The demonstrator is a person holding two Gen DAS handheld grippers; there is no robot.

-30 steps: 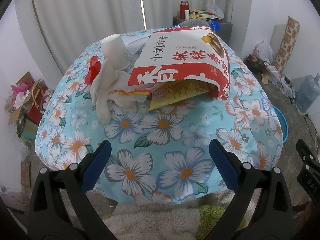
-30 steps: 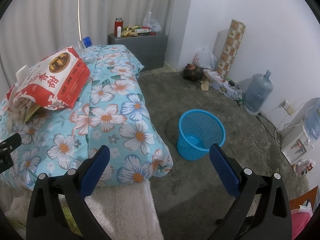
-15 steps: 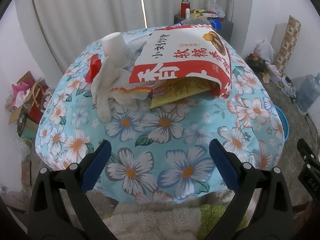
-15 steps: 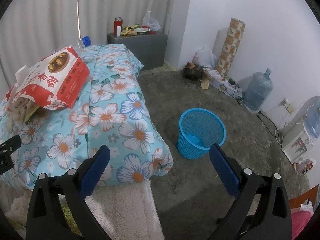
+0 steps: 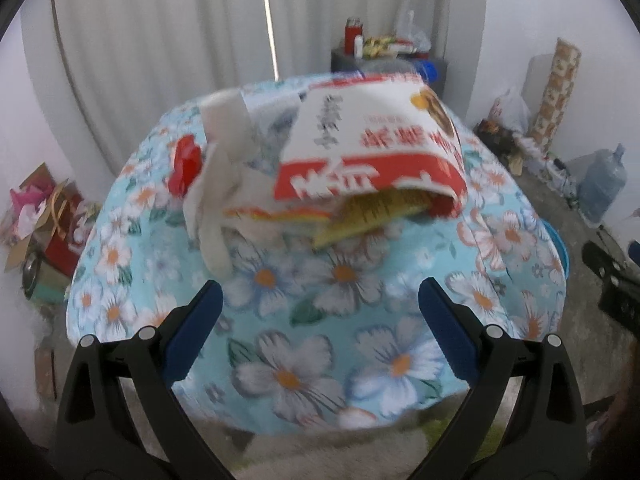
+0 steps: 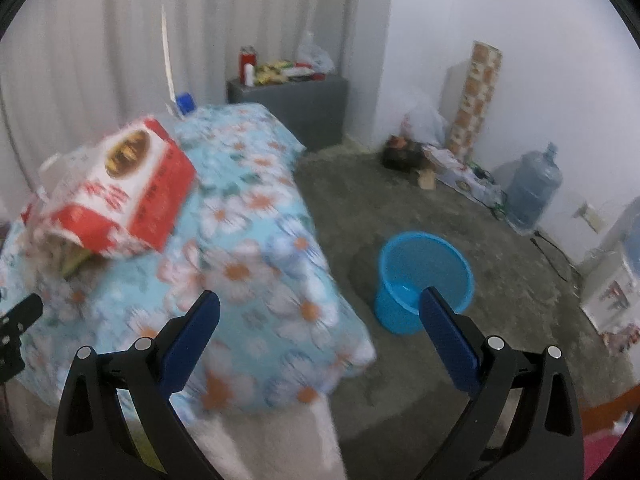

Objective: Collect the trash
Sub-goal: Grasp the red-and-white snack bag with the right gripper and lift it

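Observation:
A large red-and-white snack bag [image 5: 372,148] lies on the flowered bedspread [image 5: 320,320], its open mouth showing a yellow wrapper [image 5: 372,216]. To its left lie white crumpled tissue [image 5: 216,200], a toilet roll [image 5: 224,120] and a red wrapper [image 5: 184,164]. My left gripper [image 5: 320,328] hangs open over the near end of the bed, short of the trash. The right wrist view shows the same snack bag [image 6: 120,196] at left and a blue mesh basket [image 6: 424,280] on the floor. My right gripper [image 6: 320,332] is open and empty, beside the bed's corner.
A grey cabinet [image 6: 292,108] with bottles and packets stands by the curtain. A water jug [image 6: 532,188], a patterned roll [image 6: 476,96] and bags line the right wall. Boxes and clutter [image 5: 44,232] sit left of the bed. A pale rug [image 6: 272,444] lies at the bed's foot.
Both views are now blurred by motion. The left gripper has drifted slightly nearer the bed and the trash pile. The right view has swung a little, with the basket nearer its right finger.

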